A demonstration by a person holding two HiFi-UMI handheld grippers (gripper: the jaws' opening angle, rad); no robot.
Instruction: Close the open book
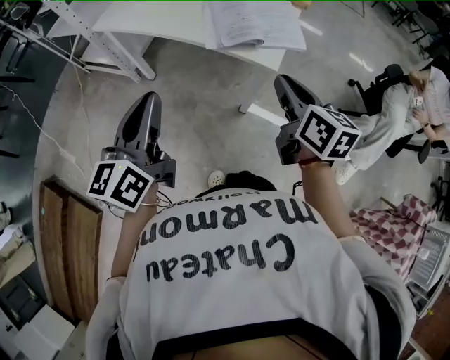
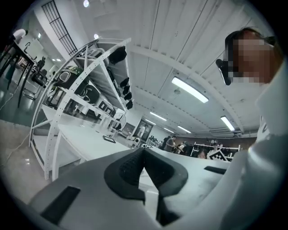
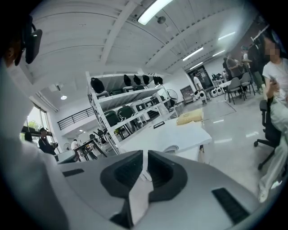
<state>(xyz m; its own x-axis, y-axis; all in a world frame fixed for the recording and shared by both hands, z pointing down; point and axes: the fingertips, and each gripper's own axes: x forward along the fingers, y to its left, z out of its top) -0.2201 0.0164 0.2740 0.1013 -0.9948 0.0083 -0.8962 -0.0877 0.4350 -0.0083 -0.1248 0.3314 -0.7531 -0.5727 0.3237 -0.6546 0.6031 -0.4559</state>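
**Though shut tight, I carry nothing**

Where the head view meets its top edge, the open book with white printed pages (image 1: 254, 24) lies flat on the white worktop (image 1: 162, 17), apart from both my tools. My left gripper (image 1: 149, 98) hangs over the grey concrete floor (image 1: 204, 112). Its dark ribbed fingers (image 2: 128, 167) meet at the tips with nothing between them. My right gripper (image 1: 283, 83) sits nearer the worktop's corner, its fingers (image 3: 127, 173) pressed to a thin slit, also empty. A seated person in white clothes (image 1: 394, 116) is off to my right.
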